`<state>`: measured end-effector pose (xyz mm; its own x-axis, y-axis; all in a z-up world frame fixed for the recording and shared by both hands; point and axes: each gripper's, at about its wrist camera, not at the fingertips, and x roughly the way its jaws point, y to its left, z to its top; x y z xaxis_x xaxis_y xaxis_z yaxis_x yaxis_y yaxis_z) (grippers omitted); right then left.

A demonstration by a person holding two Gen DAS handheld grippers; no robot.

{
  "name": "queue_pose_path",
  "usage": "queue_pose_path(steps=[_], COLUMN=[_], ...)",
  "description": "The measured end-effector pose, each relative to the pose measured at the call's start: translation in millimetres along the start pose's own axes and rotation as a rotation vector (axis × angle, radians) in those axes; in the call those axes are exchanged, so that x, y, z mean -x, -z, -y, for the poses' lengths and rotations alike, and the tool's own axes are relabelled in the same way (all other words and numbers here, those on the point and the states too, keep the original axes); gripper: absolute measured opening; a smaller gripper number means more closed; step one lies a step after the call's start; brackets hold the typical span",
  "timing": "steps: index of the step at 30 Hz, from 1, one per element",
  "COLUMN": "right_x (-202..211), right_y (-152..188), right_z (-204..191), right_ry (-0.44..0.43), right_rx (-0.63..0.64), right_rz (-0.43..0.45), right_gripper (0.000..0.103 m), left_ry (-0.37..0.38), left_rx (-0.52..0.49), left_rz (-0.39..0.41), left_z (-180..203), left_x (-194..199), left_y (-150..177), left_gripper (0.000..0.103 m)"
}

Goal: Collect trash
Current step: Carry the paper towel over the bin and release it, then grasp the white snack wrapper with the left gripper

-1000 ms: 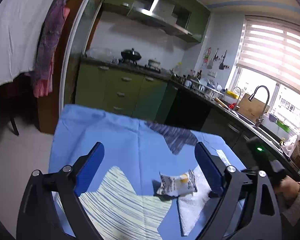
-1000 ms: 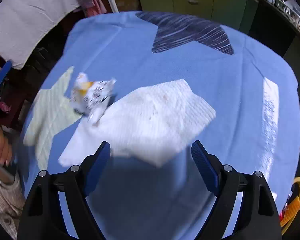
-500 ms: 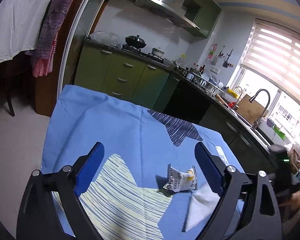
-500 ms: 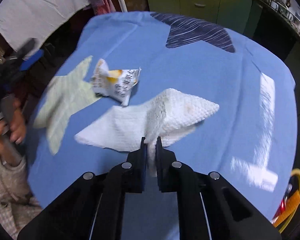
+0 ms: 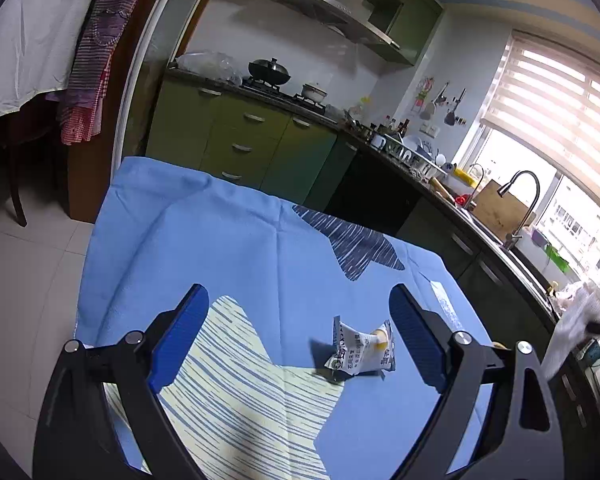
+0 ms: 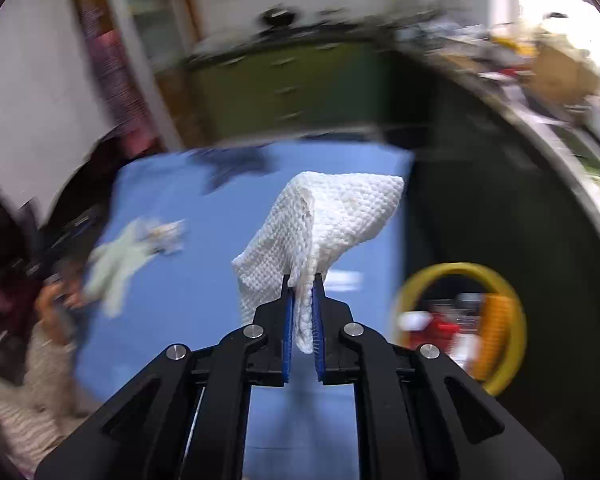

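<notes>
My right gripper (image 6: 302,312), clamped on the white quilted paper towel (image 6: 332,216), had lifted it off the blue-clothed table (image 5: 220,240); left gripper (image 5: 296,340) gaped empty around the crumpled printed wrapper (image 5: 360,350); yellow-rimmed bin (image 6: 460,320) beside.

Black frames, blue jaws, seemingly striped sleeve (image 6: 24,420)

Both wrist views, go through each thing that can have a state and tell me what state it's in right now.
Left gripper: open, holding nothing.
Right gripper: shut on the paper towel.
Paper towel: pinched, lifted off the tablecloth.
Wrapper: crumpled, lying on the tablecloth.
Yellow bin: open, already has trash inside.
</notes>
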<state>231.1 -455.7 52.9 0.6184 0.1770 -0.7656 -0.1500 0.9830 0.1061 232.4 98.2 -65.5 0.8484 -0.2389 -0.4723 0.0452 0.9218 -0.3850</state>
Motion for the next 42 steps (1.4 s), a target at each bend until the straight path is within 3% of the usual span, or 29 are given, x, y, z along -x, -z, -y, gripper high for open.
queue_pose_path(steps=[4,11,13,14,15,17,19,22,24,28,34,39,42], right_x=[-9,-65,-84,-94,-103,-108,-102,-80,-65,-53,-58,-55,-50], right_y=[7,41,49,54,59,67,73,86,102,128,153,162,167], right_z=[67,148,164,175,185,197,198,182,155,104,65,61,54], right_ry=[0.095,0.028,0.055,0.082,0.136,0.264,0.311,0.173,0.009,-0.189,-0.241,-0.274,-0.305], right_rx=[-0.131,-0.356,-0.39,-0.409,-0.415,-0.415,-0.432,-0.474,-0.493,-0.487,-0.45,-0.43,-0.413], right_rz=[-0.042,-0.179,-0.207,-0.227,-0.244,-0.247,-0.211,-0.122,-0.057,0.014,0.019,0.022,0.038], right_gripper=[0.01,0.012,0.02,0.034,0.055,0.063,0.063,0.067,0.073,0.074,0.077,0.078,0.078], left_ry=[-0.007,-0.015,-0.014,-0.015,-0.015,-0.017,-0.017,-0.014,-0.008,0.009,-0.001,-0.084,-0.125], left_rx=[-0.015,-0.023,-0.029,-0.034,-0.038,-0.043,-0.043,-0.042,-0.045,-0.08,-0.164,-0.326,-0.336], left_rz=[-0.004,-0.022,-0.029,-0.033,-0.034,-0.035,-0.036,-0.045,-0.059,-0.11,-0.247,-0.247,-0.278], left_z=[2,4,5,6,6,7,7,7,8,17,46,89,101], left_x=[-1,-5,-7,-8,-8,-8,-8,-10,-12,-22,-49,-59,-73], left_y=[0,2,2,2,3,3,3,4,5,11,27,43,47], left_gripper=[0.087,0.087,0.087,0.087,0.087,0.087,0.088,0.09,0.09,0.094,0.095,0.096,0.096])
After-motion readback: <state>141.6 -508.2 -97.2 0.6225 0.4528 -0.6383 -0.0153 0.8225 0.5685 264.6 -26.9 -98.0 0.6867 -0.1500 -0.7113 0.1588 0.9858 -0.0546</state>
